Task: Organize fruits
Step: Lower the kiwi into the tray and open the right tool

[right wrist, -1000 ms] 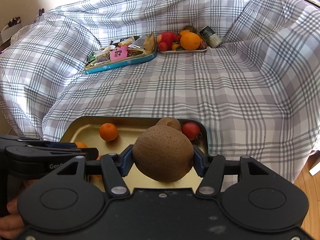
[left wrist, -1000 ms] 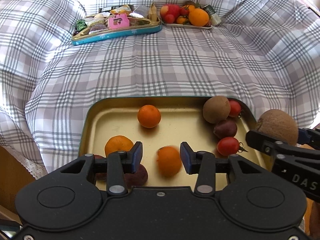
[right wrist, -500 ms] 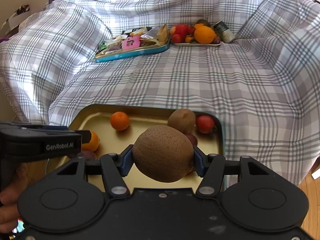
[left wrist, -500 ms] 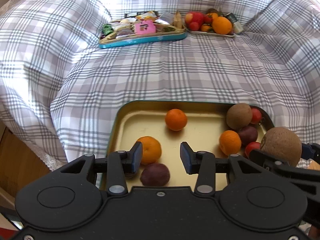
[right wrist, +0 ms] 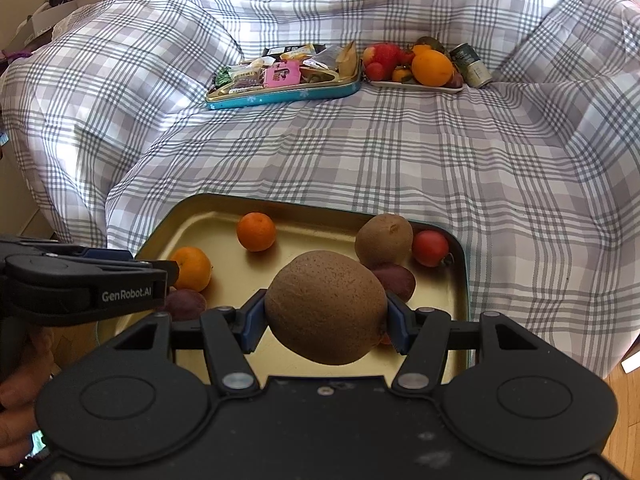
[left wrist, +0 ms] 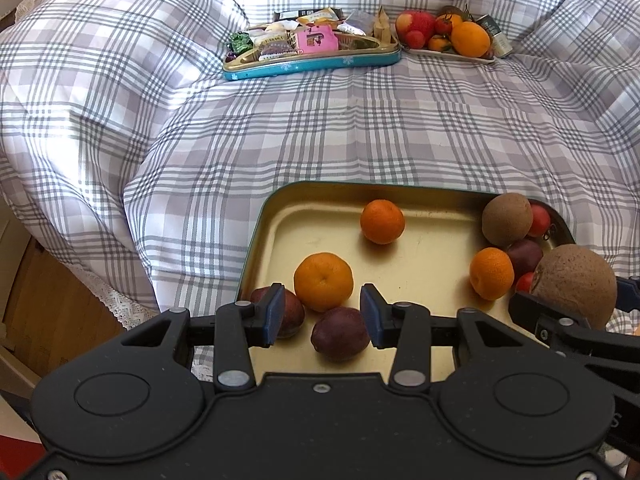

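A gold tray [left wrist: 304,204] [right wrist: 200,208] lies on the checked blanket and holds several fruits: tangerines [left wrist: 382,221] [left wrist: 323,281] [left wrist: 491,273], dark plums [left wrist: 340,333], a kiwi [left wrist: 506,219] [right wrist: 383,239] and a red tomato [right wrist: 430,248]. My left gripper [left wrist: 322,316] is open and empty, above the tray's near left part, over a plum. My right gripper [right wrist: 326,316] is shut on a large brown kiwi [right wrist: 326,312] [left wrist: 576,284] and holds it above the tray's near right side.
At the back of the blanket a teal tin of snacks [left wrist: 312,46] [right wrist: 280,76] stands beside a white plate of fruit [left wrist: 448,36] [right wrist: 416,66] and a can [right wrist: 470,64]. A wooden floor [left wrist: 48,300] lies to the left, below the blanket's edge.
My left gripper let a tangerine go; it rolled to the tray's right side. The gripper drew back and left, still open. My right gripper kept the kiwi and rose slightly.
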Demonstrator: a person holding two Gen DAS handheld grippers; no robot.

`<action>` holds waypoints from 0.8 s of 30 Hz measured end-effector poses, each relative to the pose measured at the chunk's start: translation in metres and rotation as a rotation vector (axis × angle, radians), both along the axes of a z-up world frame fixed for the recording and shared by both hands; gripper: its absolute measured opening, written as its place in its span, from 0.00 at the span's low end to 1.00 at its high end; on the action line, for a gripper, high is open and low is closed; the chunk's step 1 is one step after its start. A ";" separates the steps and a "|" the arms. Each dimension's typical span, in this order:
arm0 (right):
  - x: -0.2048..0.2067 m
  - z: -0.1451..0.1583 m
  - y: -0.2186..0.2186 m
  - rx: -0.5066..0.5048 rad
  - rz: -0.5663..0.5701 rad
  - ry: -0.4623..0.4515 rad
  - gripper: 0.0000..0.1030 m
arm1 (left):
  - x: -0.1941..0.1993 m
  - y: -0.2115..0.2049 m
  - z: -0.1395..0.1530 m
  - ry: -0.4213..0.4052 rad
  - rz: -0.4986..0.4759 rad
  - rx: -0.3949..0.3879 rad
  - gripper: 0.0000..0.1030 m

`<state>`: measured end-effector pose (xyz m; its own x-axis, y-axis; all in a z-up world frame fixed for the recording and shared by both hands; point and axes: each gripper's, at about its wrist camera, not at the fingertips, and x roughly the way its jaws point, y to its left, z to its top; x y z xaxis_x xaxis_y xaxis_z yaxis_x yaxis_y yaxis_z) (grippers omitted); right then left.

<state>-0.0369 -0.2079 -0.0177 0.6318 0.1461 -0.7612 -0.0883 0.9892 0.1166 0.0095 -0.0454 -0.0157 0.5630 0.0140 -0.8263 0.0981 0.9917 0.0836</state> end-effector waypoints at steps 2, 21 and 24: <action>0.000 0.000 0.001 -0.005 0.008 0.002 0.60 | 0.000 0.000 -0.001 0.006 0.002 0.001 0.50; 0.006 -0.008 -0.003 0.016 0.005 0.055 0.59 | 0.001 0.001 -0.001 0.014 0.007 0.005 0.50; 0.002 -0.002 -0.001 0.007 0.014 0.015 0.59 | 0.001 0.001 -0.001 0.015 0.005 0.005 0.50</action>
<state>-0.0349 -0.2090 -0.0202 0.6178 0.1601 -0.7699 -0.1004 0.9871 0.1246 0.0106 -0.0442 -0.0163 0.5505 0.0206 -0.8346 0.0945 0.9917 0.0868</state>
